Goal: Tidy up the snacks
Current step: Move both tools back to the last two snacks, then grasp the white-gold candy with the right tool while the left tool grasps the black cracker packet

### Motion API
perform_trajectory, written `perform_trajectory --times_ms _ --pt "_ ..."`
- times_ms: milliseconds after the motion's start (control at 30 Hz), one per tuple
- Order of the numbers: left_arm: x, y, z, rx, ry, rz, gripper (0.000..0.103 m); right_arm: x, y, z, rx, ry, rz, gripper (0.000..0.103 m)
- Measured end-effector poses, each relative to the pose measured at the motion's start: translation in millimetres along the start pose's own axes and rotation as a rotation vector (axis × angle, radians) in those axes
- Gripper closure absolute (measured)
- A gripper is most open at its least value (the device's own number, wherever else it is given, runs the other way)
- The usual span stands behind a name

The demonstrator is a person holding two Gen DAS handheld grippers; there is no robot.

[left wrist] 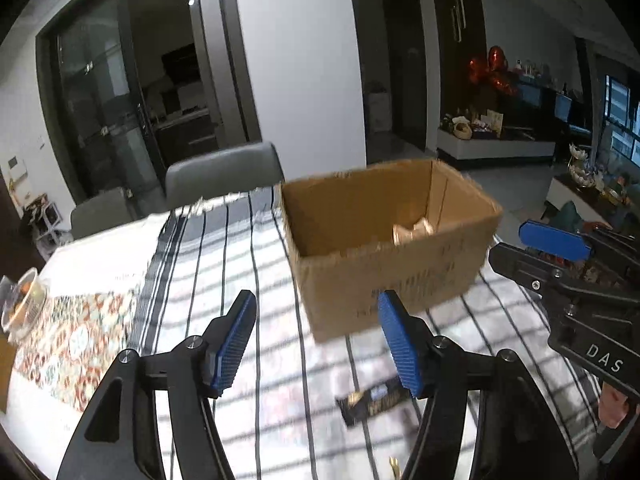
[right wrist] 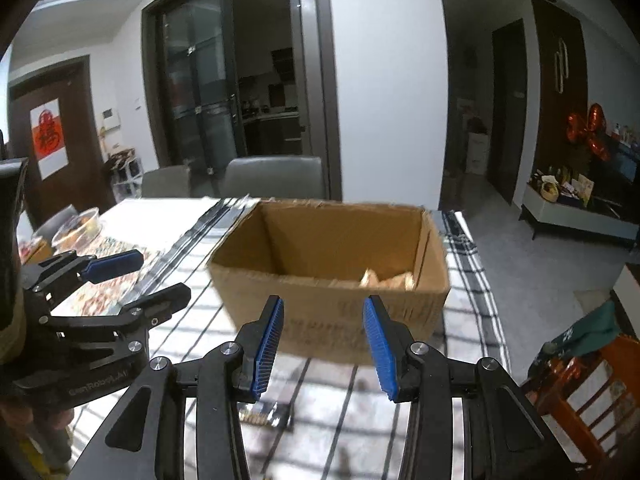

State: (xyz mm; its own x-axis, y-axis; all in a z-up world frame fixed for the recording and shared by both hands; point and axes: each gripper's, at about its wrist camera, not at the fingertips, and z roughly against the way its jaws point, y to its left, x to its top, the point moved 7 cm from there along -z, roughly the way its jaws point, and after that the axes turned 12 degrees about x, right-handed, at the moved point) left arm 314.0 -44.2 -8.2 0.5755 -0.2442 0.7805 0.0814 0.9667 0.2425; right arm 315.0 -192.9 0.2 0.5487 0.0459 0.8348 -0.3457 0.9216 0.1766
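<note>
An open cardboard box [left wrist: 384, 240] is seen on the surface [left wrist: 248, 264], which is covered by a white cloth with dark stripes. Pale snack packets [right wrist: 388, 278] lie inside the box, against its right-hand inner wall. A dark snack bar [left wrist: 372, 402] lies flat on the cloth in front of the box, well apart from it, below and between the fingers of the left tool [left wrist: 318, 344]. That tool is released, its blue pads spread with nothing between them. The right tool [right wrist: 324, 346] is also released and empty, with its pads pointed at the near wall of the box; a dark wrapper [right wrist: 266, 416] is seen on the cloth beneath it. A clear bowl [right wrist: 76, 230] stands at the far left of the surface. Grey chairs [left wrist: 224, 174] are placed behind the surface.
</note>
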Motion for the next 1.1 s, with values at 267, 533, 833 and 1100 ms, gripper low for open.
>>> perform_trajectory --times_ms 267,533,833,1100 --pt "-52.7 4.4 16.5 0.003 0.069 0.014 0.04 -52.7 25.8 4.6 0.058 0.088 0.028 0.06" --pt "-101.2 0.9 12.5 0.004 0.167 0.004 0.04 -102.6 49.2 -14.2 0.134 0.268 0.104 0.06" --pt "-141.3 -13.5 4.7 0.003 0.259 -0.024 0.038 -148.7 60.6 -33.7 0.244 0.502 0.226 0.06" --pt "-155.0 -13.3 -10.0 -0.01 0.332 -0.009 0.038 -170.9 72.8 -57.4 0.347 0.685 0.361 0.061"
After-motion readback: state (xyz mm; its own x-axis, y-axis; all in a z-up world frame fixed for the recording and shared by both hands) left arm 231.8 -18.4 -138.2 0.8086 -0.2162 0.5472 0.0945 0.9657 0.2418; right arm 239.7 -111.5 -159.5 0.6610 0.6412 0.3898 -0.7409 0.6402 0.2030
